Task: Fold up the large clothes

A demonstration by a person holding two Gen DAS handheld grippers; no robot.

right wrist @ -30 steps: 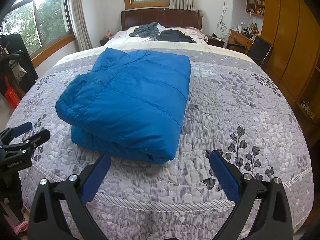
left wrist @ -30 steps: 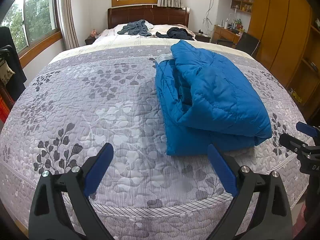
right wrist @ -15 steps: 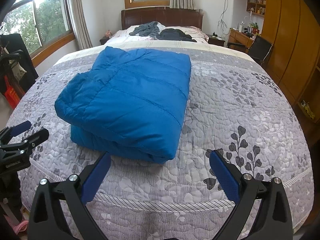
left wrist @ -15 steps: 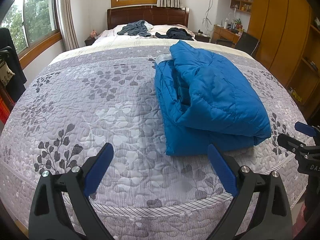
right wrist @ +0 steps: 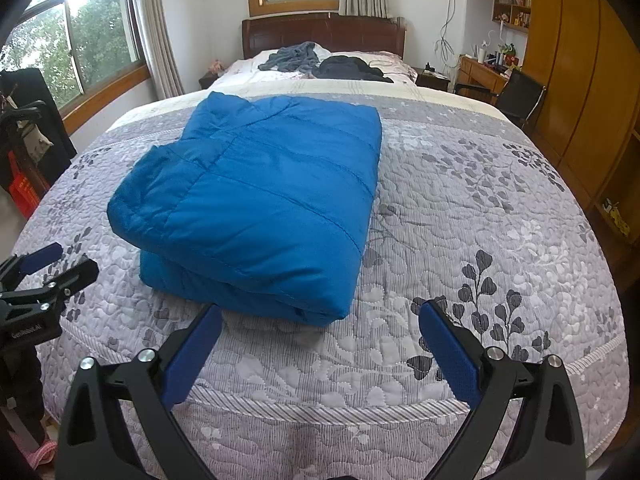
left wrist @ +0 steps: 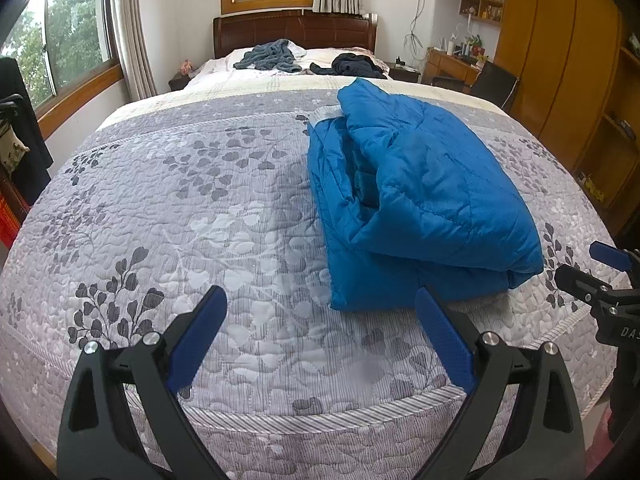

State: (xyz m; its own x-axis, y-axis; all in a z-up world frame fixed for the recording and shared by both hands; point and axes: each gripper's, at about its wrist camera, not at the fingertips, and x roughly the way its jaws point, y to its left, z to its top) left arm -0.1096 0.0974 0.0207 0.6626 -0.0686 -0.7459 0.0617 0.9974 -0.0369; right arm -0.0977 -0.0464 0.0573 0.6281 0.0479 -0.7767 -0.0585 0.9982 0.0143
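Blue quilted puffer jacket (right wrist: 256, 200), padded and stitched in broad channels, lies folded into a thick rectangular bundle on the grey floral quilted bedspread (right wrist: 480, 240) near the foot of the bed, nearer the left claw's side than the middle. From the right wrist view the top layer is smooth and its right edge runs straight; from the left wrist view the jacket (left wrist: 420, 200) shows its open side, where the layers gape and a dark inner fold sits in the hollow. I judge it light for its bulk, soft and springy: the filling will likely push the layers apart once released, and the shiny shell looks slippery, so a shallow pinch of one layer could slide off. A better hold, in my view, is deep on the doubled near edge or at the near corners, taking all the layers together, with the bed bearing the weight. The left claw (left wrist: 320, 336) hovers spread wide above the bedspread just short of the bundle's near left corner, holding nothing. The right claw (right wrist: 320, 352) is likewise wide apart and empty, low over the near edge of the bed, its left blue pad just beside the front fold. Two dark crumpled garments (right wrist: 328, 62) lie well apart at the head of the bed by the wooden headboard (right wrist: 324, 34).
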